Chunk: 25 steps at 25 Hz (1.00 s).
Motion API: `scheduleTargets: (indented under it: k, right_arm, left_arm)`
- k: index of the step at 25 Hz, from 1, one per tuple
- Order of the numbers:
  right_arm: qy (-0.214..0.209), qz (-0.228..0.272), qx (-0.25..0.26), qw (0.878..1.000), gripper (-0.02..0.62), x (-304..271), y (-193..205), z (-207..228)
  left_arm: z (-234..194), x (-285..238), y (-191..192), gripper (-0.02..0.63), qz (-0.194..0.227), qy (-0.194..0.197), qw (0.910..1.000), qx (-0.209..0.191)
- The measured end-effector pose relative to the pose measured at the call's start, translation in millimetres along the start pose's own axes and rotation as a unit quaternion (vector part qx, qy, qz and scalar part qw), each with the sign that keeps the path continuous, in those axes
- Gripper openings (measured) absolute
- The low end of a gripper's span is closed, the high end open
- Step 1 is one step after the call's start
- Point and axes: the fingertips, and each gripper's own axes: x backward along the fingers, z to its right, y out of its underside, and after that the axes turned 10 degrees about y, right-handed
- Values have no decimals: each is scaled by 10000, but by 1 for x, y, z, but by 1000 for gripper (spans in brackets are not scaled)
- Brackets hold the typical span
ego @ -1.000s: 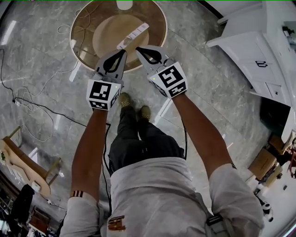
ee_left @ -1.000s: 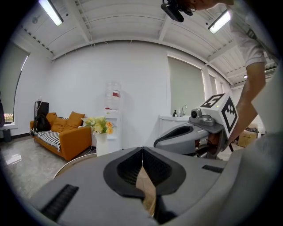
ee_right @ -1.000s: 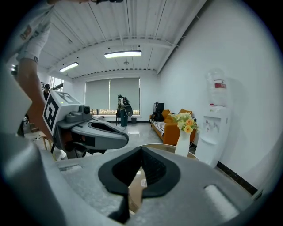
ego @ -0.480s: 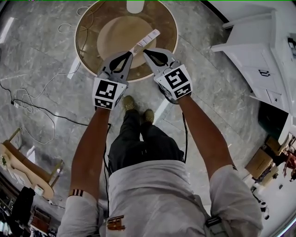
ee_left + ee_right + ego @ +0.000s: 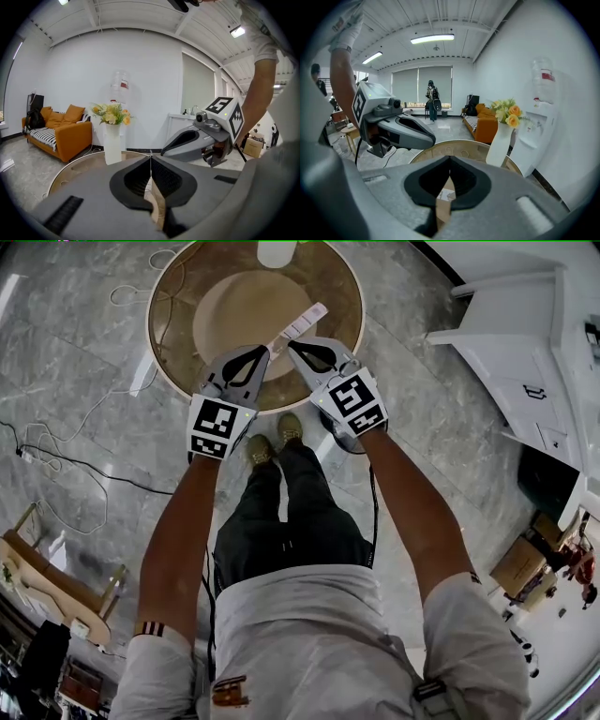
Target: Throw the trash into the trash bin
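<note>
Not much readable text here. The logo on our shorts is too blurry, and the marker cubes carry only black-and-white square patterns, no letters.

Both tools are smooth grey plastic with ribbed black pads. The left gripper has its jaws pressed together with nothing pinched, and the same goes for the right gripper. The two tips sit close together over the near edge of the table.

The trash is a long flat strip, cardboard-brown with a white printed label whose print is too small to read. It lies on the table just past the two tips, angled away to the right. We can't tell whether its near end touches either tip.

The round table has a glossy brown top with a paler disc in the middle. A plain white vase of yellow flowers stands at its far side. Beyond are an orange sofa and a water dispenser with a red label we can't read.
</note>
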Motion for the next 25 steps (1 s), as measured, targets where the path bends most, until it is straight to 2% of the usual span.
scheduleTargets:
  k: [4, 14, 19, 25]
  right_arm:
    - [-134, -95, 45, 9999, 2, -12, 11, 8]
    - [-721, -436, 665, 9942, 14, -46, 47, 18]
    - [-1032, -711, 894, 9881, 54, -61, 71, 20]
    - [-1604, -1004, 1388, 9721, 143, -78, 98, 15]
  left_arm:
    - [-9, -10, 5, 2, -41, -49, 10000, 50]
    - [-25, -42, 30, 2, -259, -150, 9993, 204]
    - [-32, -48, 43, 2, -324, -259, 9987, 312]
    - [-46, -55, 52, 2, -365, -393, 9977, 404]
